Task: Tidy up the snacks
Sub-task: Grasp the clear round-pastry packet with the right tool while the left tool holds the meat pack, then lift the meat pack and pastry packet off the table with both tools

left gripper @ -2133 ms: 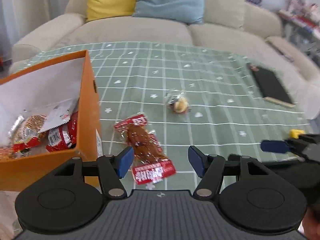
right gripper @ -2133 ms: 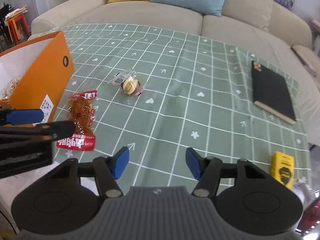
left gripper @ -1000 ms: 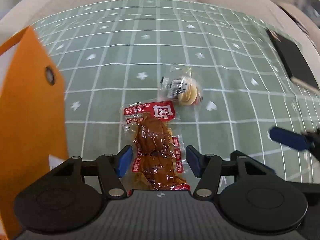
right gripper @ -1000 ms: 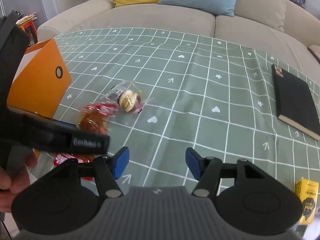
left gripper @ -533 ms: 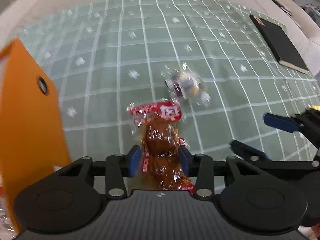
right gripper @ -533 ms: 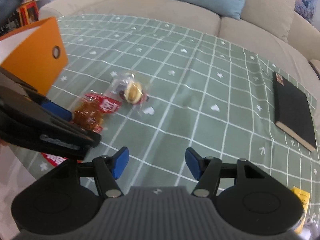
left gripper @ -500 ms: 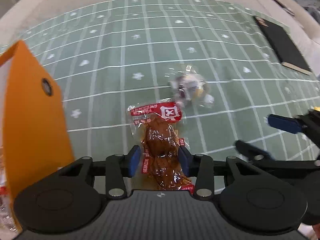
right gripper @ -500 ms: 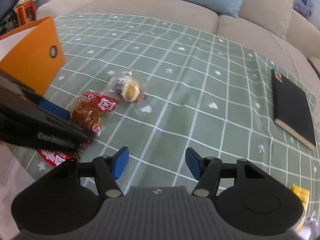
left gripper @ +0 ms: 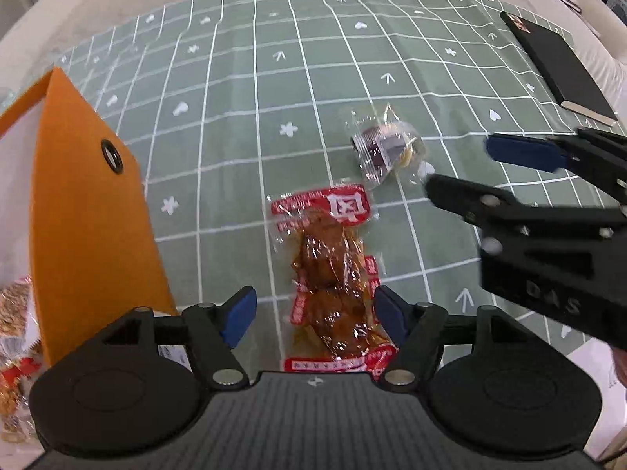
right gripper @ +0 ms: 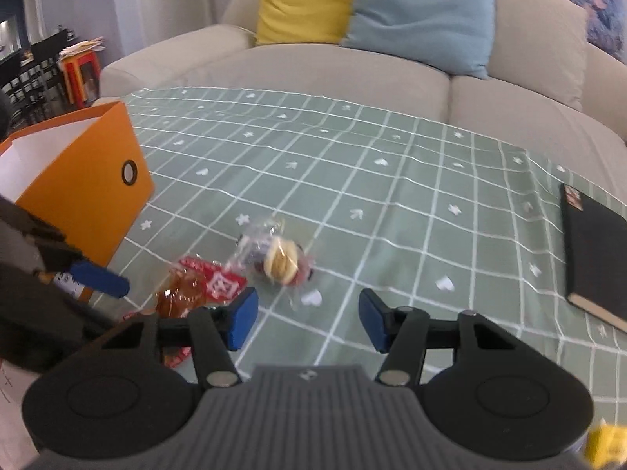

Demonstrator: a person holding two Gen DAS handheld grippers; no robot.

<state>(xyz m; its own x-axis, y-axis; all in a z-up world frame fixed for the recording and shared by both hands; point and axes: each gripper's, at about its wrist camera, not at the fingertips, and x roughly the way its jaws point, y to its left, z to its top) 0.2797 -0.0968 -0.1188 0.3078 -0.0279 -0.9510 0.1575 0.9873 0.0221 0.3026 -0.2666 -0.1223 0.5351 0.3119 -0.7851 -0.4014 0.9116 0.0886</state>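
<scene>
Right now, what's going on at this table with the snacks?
A person is sorting snacks into an orange box with a hand-held gripper in each hand. The left hand-held gripper straddles a red packet of brown snack lying on the green checked tablecloth; its jaws have just been opening, and the pads are off the packet. The right hand-held gripper hovers open near a small clear-wrapped snack. Some snacks are already in the box.

Tablecloth [left gripper: 235, 90]: matt green cloth, white printed grid. Meat snack packet [left gripper: 333, 274]: glossy clear plastic film, crinkled. Cake packet [left gripper: 386, 149]: same glossy film. Box [left gripper: 86, 211]: matt orange card, metal eyelet. Notebook [left gripper: 556, 62]: matt black cover. Sofa [right gripper: 333, 74]: coarse beige fabric.
</scene>
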